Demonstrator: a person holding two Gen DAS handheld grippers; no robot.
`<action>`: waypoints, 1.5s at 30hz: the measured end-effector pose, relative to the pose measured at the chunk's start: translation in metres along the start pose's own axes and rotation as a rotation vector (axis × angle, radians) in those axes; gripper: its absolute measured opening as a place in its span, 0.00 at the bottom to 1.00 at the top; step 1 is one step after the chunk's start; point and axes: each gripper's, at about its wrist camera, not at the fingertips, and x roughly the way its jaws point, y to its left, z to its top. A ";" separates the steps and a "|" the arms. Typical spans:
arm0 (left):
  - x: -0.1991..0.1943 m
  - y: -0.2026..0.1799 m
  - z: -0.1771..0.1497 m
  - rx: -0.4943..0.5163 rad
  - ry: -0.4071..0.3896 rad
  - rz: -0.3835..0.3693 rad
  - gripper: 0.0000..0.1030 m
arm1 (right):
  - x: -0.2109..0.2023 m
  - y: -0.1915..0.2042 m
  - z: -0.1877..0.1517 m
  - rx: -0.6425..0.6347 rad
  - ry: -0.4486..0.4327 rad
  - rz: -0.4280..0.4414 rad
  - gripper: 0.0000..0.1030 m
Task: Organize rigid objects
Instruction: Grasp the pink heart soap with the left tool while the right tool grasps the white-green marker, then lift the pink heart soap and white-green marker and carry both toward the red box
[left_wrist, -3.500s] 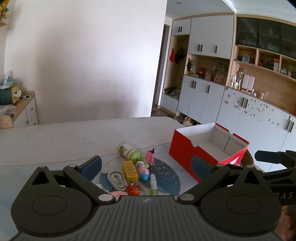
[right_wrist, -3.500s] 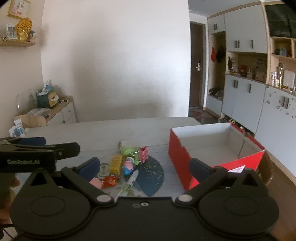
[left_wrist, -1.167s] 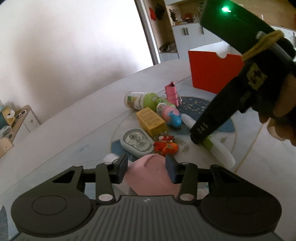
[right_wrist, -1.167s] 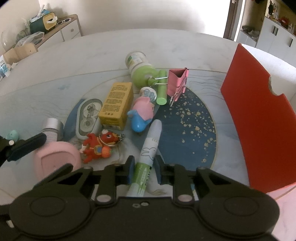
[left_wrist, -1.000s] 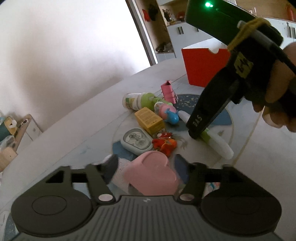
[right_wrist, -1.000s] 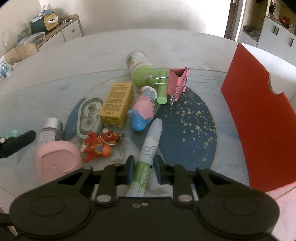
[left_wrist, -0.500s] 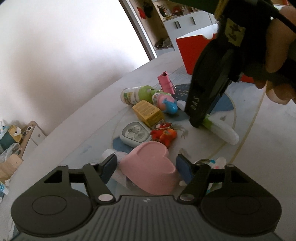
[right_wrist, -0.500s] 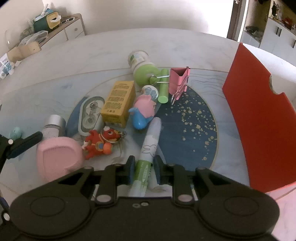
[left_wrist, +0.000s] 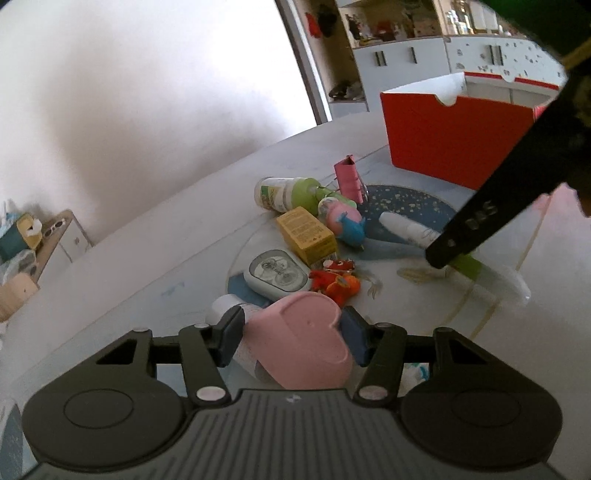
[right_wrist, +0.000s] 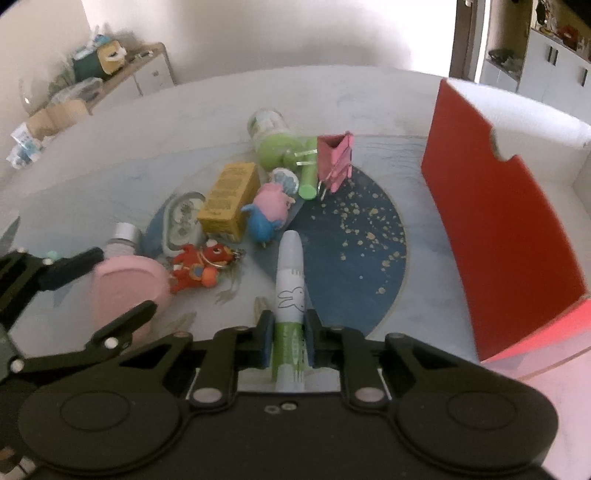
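Over the marble table (right_wrist: 207, 110), the left gripper (left_wrist: 291, 338) is closing around a pink heart-shaped plastic box (left_wrist: 303, 343) while the right gripper (right_wrist: 288, 341) pinches a green-and-white glue stick (right_wrist: 290, 295).

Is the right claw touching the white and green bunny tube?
Touching. The right wrist view shows the right claw pads squeezing the bunny tube on both sides.

Only a rabbit outline is being made out on the white-and-green glue stick (right_wrist: 290, 295); other printing is being blurred.
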 end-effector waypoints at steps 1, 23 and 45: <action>-0.002 0.000 0.001 -0.010 -0.001 -0.001 0.53 | -0.004 -0.002 0.000 -0.001 -0.002 0.006 0.16; 0.002 -0.042 0.027 -0.046 0.047 0.045 0.48 | -0.073 -0.056 -0.001 -0.055 -0.028 0.194 0.16; 0.025 -0.062 0.028 -0.064 0.141 0.016 0.54 | -0.092 -0.085 -0.007 -0.012 -0.021 0.202 0.16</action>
